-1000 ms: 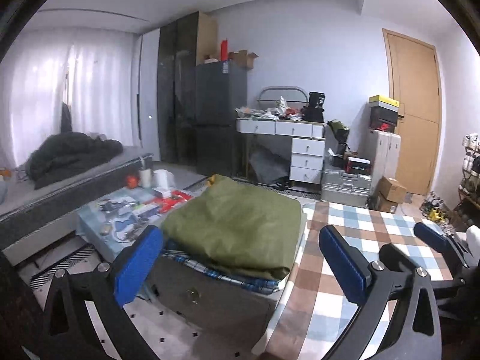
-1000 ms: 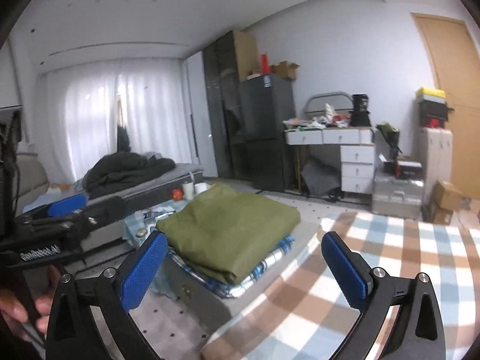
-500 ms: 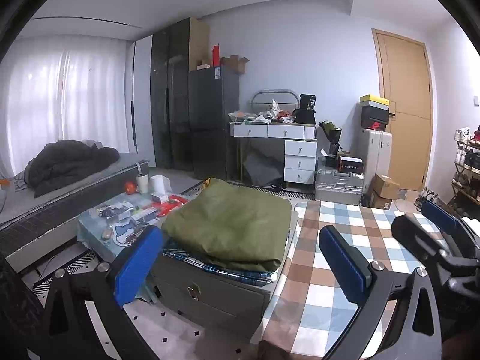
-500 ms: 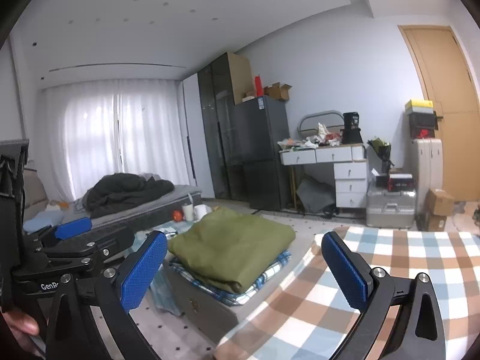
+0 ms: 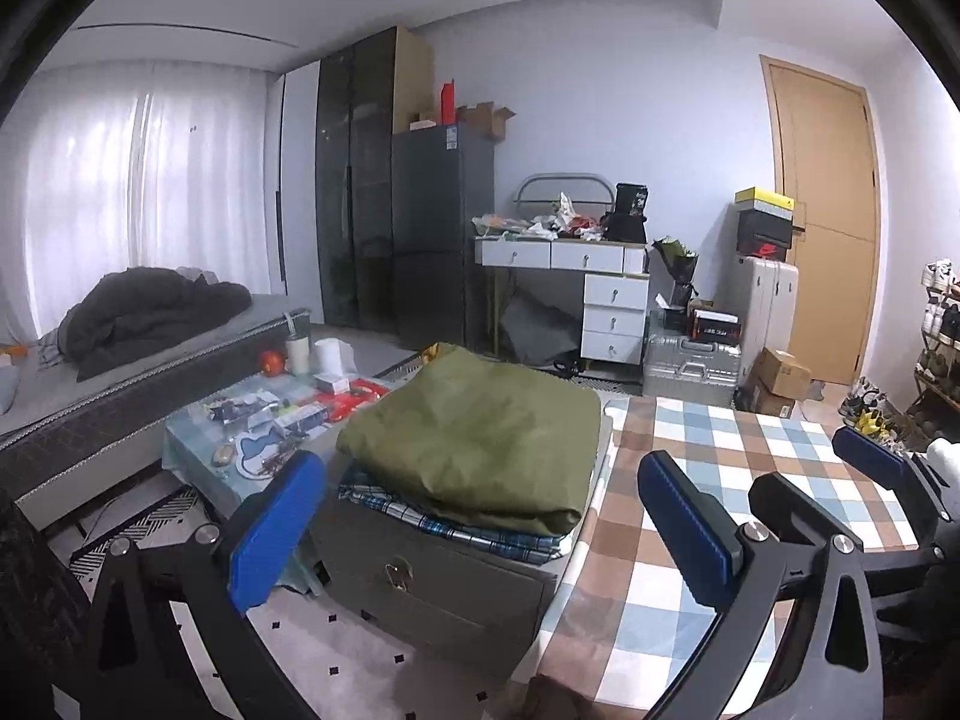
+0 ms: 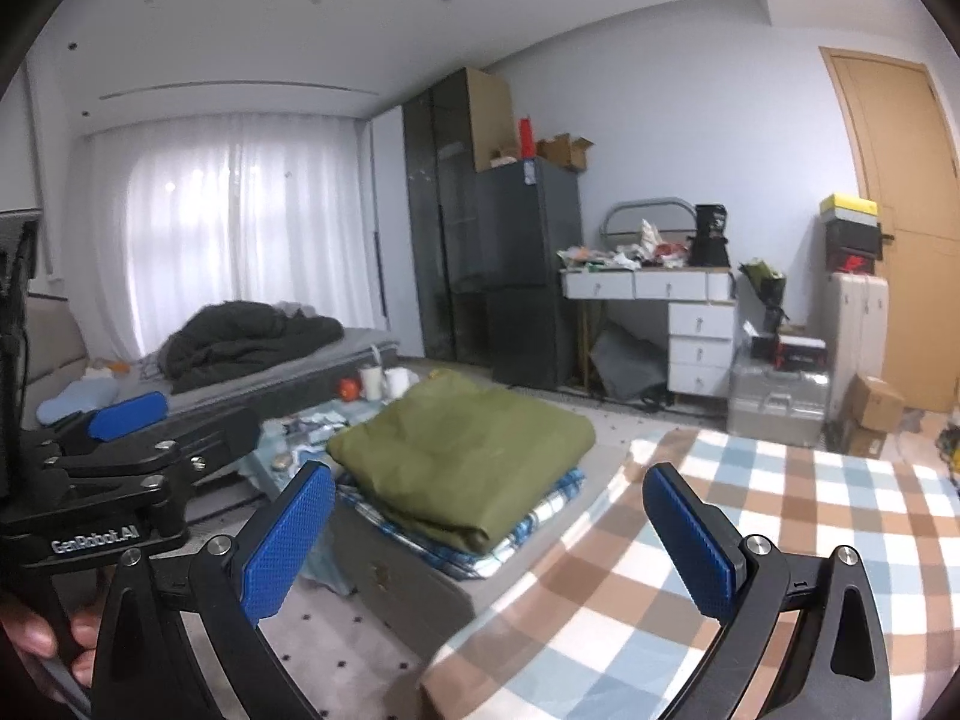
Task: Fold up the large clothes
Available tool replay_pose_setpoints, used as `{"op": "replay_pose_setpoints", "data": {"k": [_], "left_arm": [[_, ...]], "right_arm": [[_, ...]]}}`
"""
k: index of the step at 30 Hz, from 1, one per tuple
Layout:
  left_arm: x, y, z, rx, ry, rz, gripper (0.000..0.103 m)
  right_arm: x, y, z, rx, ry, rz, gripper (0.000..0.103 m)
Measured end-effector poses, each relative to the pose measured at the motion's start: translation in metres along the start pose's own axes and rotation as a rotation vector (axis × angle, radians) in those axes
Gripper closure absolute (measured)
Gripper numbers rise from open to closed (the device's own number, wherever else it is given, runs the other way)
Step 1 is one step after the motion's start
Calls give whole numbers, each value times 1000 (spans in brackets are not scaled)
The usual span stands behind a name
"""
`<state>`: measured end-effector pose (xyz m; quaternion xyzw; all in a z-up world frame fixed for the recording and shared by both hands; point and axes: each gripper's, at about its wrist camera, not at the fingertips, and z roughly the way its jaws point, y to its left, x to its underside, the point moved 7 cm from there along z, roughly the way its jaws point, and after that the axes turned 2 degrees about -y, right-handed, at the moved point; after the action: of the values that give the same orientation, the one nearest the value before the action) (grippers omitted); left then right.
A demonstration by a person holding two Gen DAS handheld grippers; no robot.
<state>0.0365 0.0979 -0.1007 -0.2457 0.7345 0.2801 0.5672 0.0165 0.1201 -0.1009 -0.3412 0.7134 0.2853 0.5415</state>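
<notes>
Since 1 second ago you have lifted both views, so more ceiling shows. Only your right camera catches your left hand (image 6: 36, 642). Your left gripper (image 5: 480, 534) and right gripper (image 6: 489, 540) hover level, jaws spread wide and holding nothing. The folded green garment (image 5: 480, 432) lies on plaid clothes (image 5: 444, 522) atop the grey trunk (image 5: 420, 588), beside the checkered tablecloth (image 5: 720, 480).

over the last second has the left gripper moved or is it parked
Yes. The left gripper has tilted upward: in its own view the wooden door and green folded garment sit lower in frame than before, with more ceiling showing. Its jaws are open and empty.
</notes>
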Motion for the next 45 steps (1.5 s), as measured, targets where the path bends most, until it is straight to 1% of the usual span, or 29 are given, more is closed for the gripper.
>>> {"op": "replay_pose_setpoints", "data": {"k": [3,7,12,14,20,45], "left_arm": [[3,-1,3,5,22,-6,1],[4,0,0,-7,19,-5,1],[3,2,-2,-13,20,-11,1],[1,3,-2,-13,21,-14,1],[1,3,-3,-22,22,-5,1],[5,6,3,-32,39,-6,1]], "right_arm": [[2,-1,2,-3,10,8,0],[3,-3,2,4,14,10,0],[8,-7,7,23,48,21,0],[10,-7,7,18,53,25,0],[10,-10,8,35,52,26,0],[15,-9,12,39,80,12,0]]}}
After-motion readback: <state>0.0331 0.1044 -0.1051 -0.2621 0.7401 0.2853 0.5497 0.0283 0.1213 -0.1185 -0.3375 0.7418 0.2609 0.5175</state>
